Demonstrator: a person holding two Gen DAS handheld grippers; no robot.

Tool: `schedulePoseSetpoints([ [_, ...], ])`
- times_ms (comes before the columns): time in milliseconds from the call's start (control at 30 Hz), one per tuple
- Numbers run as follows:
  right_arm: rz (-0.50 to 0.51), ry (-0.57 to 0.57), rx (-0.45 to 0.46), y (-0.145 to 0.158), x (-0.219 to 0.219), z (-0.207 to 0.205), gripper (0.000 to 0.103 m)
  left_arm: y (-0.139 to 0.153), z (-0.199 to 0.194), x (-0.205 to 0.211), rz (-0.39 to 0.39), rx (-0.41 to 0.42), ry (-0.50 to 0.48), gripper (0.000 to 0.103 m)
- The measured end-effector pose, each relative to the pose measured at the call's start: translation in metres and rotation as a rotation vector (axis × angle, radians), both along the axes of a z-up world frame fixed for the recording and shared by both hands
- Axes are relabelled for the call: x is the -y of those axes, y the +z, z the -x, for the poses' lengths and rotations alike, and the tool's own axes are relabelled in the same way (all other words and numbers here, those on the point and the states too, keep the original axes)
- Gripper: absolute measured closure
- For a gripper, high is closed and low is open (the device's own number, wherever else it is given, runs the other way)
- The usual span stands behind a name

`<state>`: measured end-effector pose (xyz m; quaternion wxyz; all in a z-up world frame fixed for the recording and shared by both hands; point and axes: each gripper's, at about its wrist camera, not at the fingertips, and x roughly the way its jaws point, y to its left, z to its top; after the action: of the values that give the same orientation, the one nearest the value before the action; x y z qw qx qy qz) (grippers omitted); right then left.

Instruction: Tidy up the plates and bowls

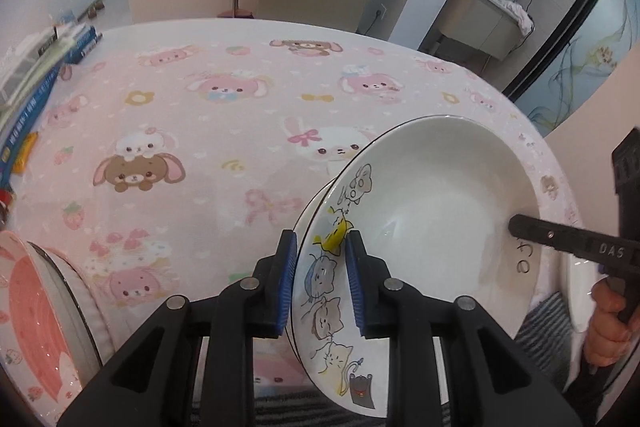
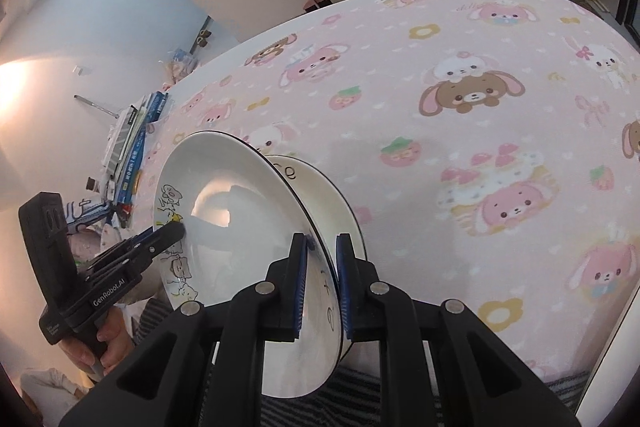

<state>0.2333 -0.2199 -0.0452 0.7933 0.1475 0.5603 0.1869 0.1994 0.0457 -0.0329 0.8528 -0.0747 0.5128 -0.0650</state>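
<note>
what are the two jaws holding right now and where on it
Both hold the white cat-print bowl by its rim, on opposite sides: the left gripper at the cat drawings, the right gripper at the lettered edge.

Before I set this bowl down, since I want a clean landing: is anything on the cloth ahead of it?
Nothing visible. The bowl, clamped by both grippers, faces bare pink tablecloth; the books lie far left.

Open tablecloth [image 1: 224, 131] ahead — books [image 1: 36, 95], perhaps, left
</note>
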Motion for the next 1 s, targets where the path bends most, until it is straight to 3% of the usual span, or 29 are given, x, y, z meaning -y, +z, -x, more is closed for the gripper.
schedulePoseSetpoints([
  [100, 0.058, 0.016, 0.036, -0.002, -0.008, 0.000, 0.085, -0.004, 0.001, 0.005, -0.059, 0.035, -0.007, 0.081],
  [233, 0.103, 0.038, 0.080, -0.004, -0.014, 0.001, 0.085, -0.010, -0.002, 0.001, -0.078, 0.049, -0.006, 0.085],
  [333, 0.204, 0.048, 0.107, -0.008, -0.023, 0.003, 0.085, -0.018, -0.004, 0.002, -0.086, 0.033, -0.009, 0.086],
  [433, 0.296, 0.063, 0.152, -0.009, -0.035, 0.009, 0.084, -0.020, 0.000, 0.015, -0.172, 0.054, -0.034, 0.087],
  [567, 0.350, 0.082, 0.189, -0.011, -0.040, 0.014, 0.084, -0.022, 0.002, 0.018, -0.213, 0.077, -0.043, 0.087],
  [667, 0.361, 0.102, 0.193, -0.018, -0.040, 0.019, 0.084, -0.023, 0.004, 0.016, -0.205, 0.085, -0.039, 0.088],
  [800, 0.419, 0.105, 0.232, -0.016, -0.047, 0.023, 0.084, -0.026, -0.002, 0.004, -0.131, 0.039, -0.013, 0.089],
  [1000, 0.485, 0.121, 0.283, -0.017, -0.053, 0.030, 0.084, -0.025, 0.001, 0.004, -0.139, 0.044, -0.017, 0.089],
])
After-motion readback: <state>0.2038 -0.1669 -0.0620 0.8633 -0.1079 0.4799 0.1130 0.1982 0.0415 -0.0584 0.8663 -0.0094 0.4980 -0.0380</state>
